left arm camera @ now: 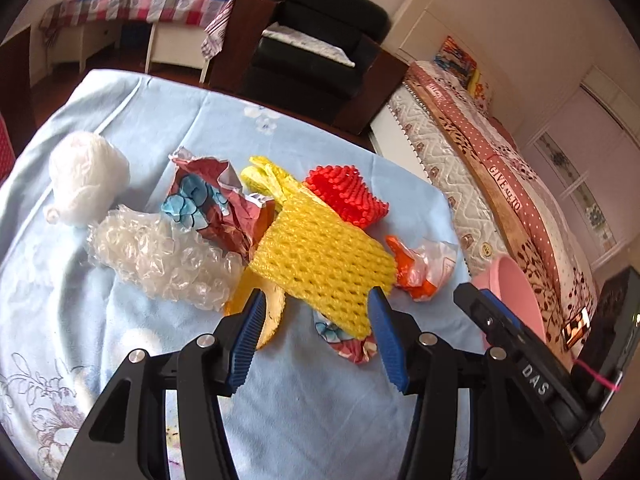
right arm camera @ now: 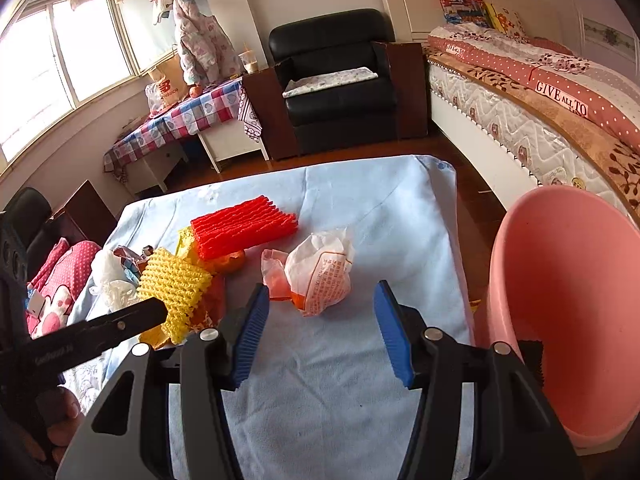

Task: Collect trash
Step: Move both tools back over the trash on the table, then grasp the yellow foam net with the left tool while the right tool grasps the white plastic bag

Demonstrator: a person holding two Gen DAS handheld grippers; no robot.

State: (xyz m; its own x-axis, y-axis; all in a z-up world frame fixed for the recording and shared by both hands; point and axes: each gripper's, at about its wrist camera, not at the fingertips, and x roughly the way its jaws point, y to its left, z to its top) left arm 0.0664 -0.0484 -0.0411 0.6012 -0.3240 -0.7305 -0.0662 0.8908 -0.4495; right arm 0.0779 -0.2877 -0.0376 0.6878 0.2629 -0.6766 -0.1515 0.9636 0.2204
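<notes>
Banana peel (left arm camera: 272,312) perhaps, mostly covered

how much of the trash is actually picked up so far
Nothing looks collected yet: the pink bin shows no trash in the part in view. Both claws are open and empty; the left claw straddles the yellow foam net, the right claw faces the crumpled wrapper. The red foam net, bubble wrap and the rest remain.

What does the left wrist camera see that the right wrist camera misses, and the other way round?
Only the left wrist view shows the bubble wrap and the white plastic ball. Only the right wrist view shows the window and the inside of the pink bin. Both share the yellow foam net, red foam net, orange-white wrapper, blue cloth and black armchair.
</notes>
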